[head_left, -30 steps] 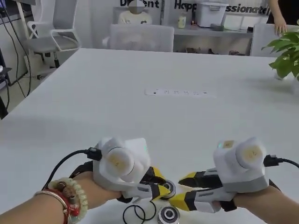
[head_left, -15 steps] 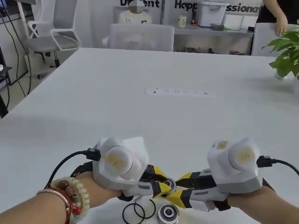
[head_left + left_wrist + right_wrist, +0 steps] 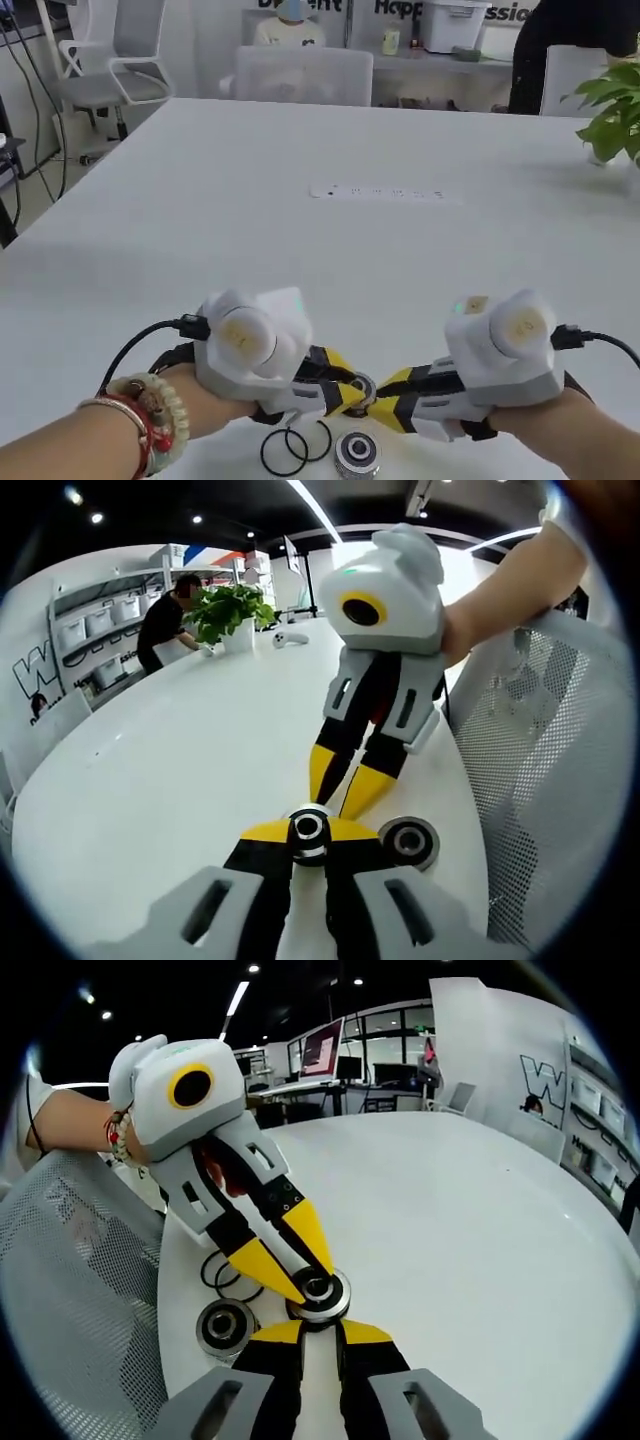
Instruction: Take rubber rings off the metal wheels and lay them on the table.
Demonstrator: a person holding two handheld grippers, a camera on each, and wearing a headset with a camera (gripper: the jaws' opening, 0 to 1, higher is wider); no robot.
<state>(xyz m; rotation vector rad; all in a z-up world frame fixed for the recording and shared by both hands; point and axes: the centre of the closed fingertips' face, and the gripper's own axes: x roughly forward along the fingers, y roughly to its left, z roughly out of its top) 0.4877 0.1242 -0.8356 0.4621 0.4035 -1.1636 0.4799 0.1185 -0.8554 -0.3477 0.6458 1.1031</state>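
Note:
My left gripper (image 3: 352,392) is shut on a small metal wheel (image 3: 362,384) held just above the white table (image 3: 300,250). Its own view shows the wheel (image 3: 308,830) clamped between the yellow tips. My right gripper (image 3: 382,405) comes in from the right, its jaws drawn close on the wheel's rim (image 3: 322,1296), where the black rubber ring sits. A second wheel (image 3: 357,453) lies on the table below them. Two loose rubber rings (image 3: 295,449) lie overlapped to its left.
The table's near edge runs just below my hands, with a mesh chair back (image 3: 540,780) beyond it. A socket strip (image 3: 385,195) is set in the table's middle. A potted plant (image 3: 612,110) stands at the far right, chairs at the far end.
My right gripper has moved left to the held wheel and its jaws have drawn together on the rim. The left gripper still holds the wheel in place.

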